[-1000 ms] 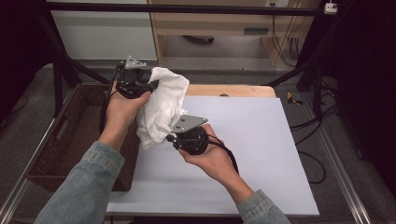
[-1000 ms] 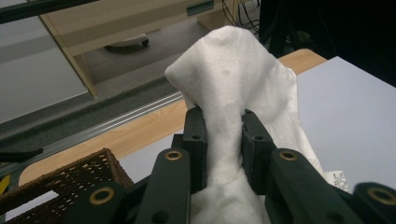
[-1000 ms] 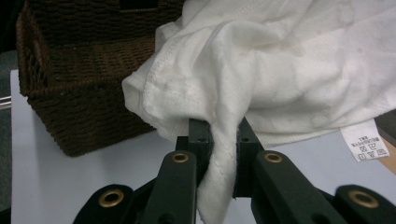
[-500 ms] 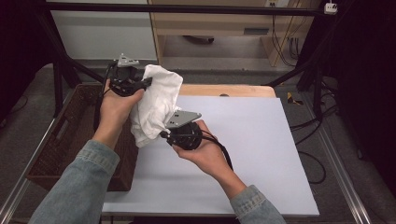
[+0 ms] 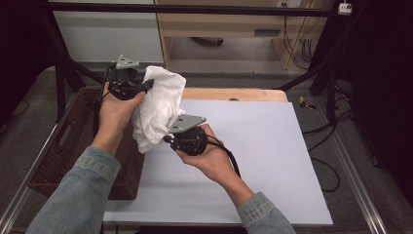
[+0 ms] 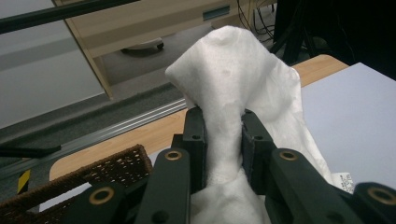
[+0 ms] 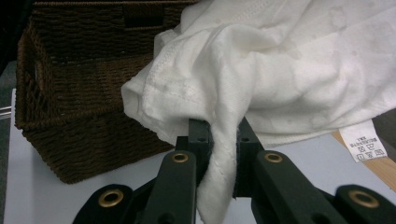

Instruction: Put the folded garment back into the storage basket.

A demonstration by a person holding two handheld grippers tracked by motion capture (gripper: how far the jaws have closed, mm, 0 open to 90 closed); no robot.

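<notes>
Both my left gripper (image 5: 146,87) and right gripper (image 5: 168,139) are clenched on the crumpled white cotton cloth (image 5: 158,105), lifted off the table; spreading or folding remains, brown wicker basket (image 5: 73,141) at nine o'clock.

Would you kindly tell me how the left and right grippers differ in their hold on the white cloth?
The left gripper pinches the white cloth at its upper end; the right gripper pinches the lower end. The left gripper is raised beside the wicker basket; the right sits lower, over the table. Both are shut on fabric.
</notes>
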